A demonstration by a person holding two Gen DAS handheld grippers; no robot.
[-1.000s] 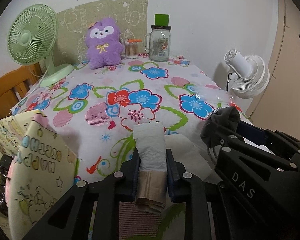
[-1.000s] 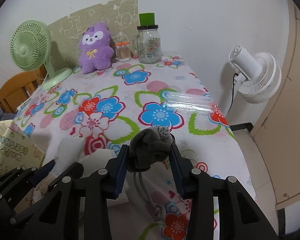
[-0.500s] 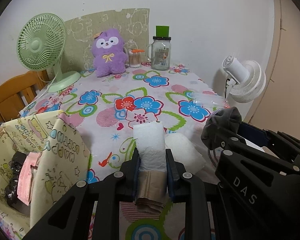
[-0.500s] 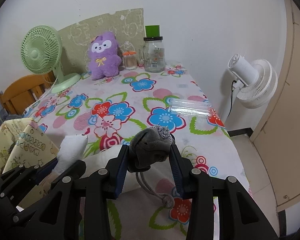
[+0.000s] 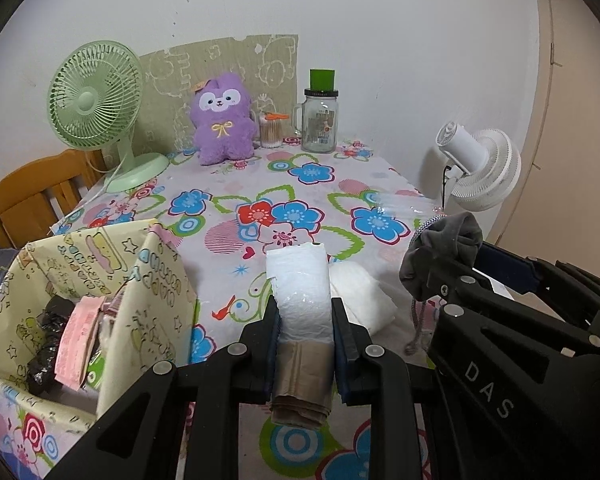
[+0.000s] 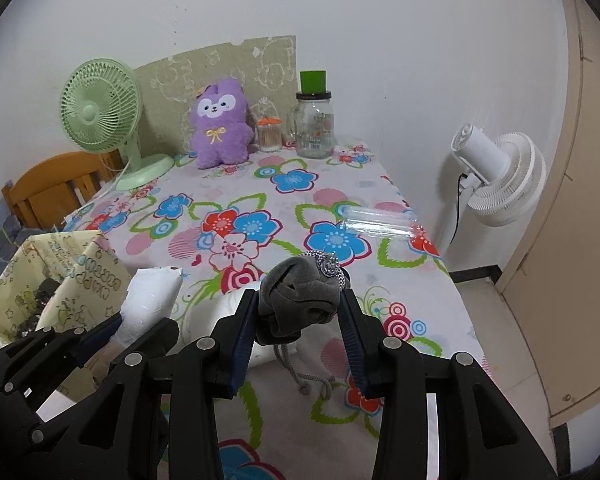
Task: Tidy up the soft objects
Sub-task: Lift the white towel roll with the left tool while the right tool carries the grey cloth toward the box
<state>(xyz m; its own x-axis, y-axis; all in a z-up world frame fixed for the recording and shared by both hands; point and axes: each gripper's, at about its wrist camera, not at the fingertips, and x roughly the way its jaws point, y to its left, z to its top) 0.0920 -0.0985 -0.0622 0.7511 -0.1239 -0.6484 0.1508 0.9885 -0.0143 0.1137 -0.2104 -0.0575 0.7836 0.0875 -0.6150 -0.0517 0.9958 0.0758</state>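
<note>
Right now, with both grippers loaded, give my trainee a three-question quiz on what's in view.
1. True or false: the left gripper is shut on the white roll.
2. What does the right gripper hold? A) the purple plush B) the grey drawstring pouch C) the glass jar
3. Fill in: the open patterned box lies to the ____ of the left gripper in the left wrist view.

Key: 1 true; 2 B; 3 left.
</note>
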